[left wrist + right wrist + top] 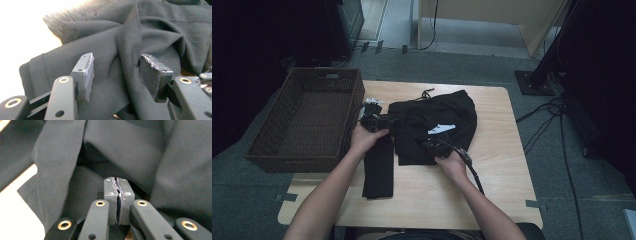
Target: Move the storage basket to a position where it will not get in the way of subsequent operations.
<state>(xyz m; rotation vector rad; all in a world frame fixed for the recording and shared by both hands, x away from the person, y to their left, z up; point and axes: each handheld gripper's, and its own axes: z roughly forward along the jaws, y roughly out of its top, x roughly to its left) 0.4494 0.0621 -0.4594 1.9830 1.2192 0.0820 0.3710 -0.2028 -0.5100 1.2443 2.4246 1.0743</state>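
While both hands rest on the wooden table (507, 175), the black clothes (432, 125) lie in the middle, beside a brown basket (307, 120). From the left gripper (116, 73) view, its jaws stand wide apart over the cloth. From the right gripper (118, 200) view, its jaws are pressed together, holding nothing I can see.

Hidden and cut off
Garment (432, 127) folds hide the table (497, 165) beneath — basket's (307, 120) near wall hides its floor edge.
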